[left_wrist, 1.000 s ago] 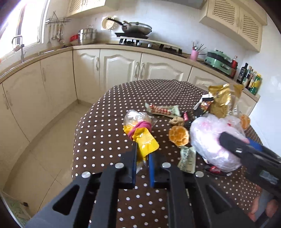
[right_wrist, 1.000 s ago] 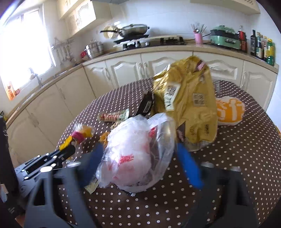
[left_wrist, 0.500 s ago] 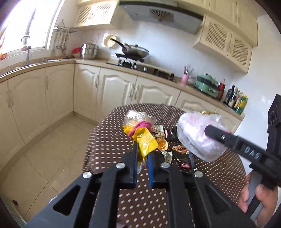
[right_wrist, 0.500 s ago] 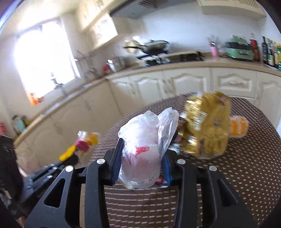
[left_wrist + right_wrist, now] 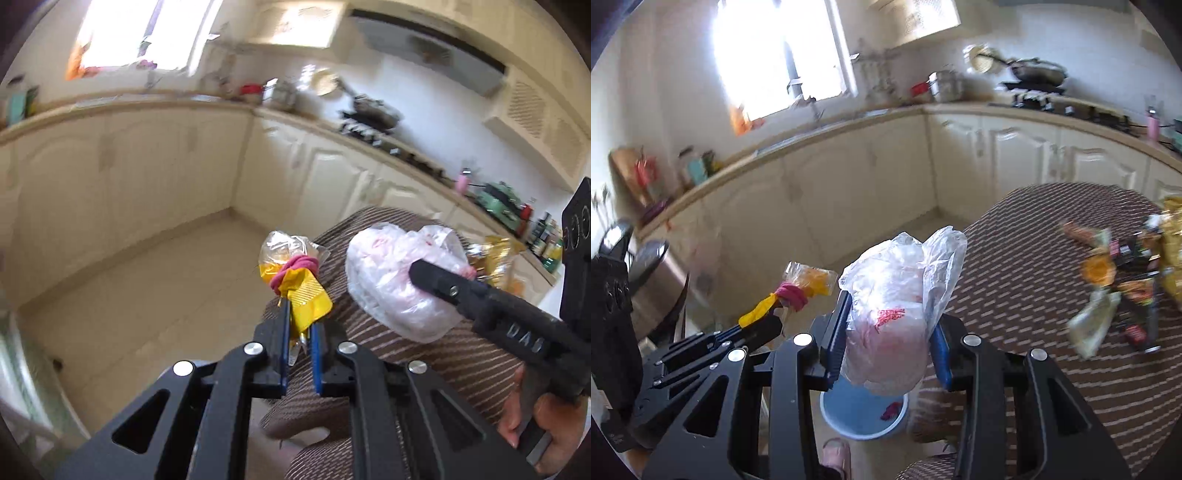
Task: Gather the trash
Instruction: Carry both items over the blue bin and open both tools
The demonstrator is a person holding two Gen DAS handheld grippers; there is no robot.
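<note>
Both grippers loaded w/ trash, held off the table edge over the floor

R wrist view alone shows a blue bin on the floor right under the white plastic bag, plus loose wrappers left on the dotted table; L wrist view alone shows the person's right hand. Left gripper clenched on the yellow wrapper, its long axis running up and away from the fingers to a pink band and clear crumpled top. Right gripper clamped on the bag, upright, loose end up. Vs 0.5 s ago: both have swung left off the table, bin now in sight, view motion-blurred
</note>
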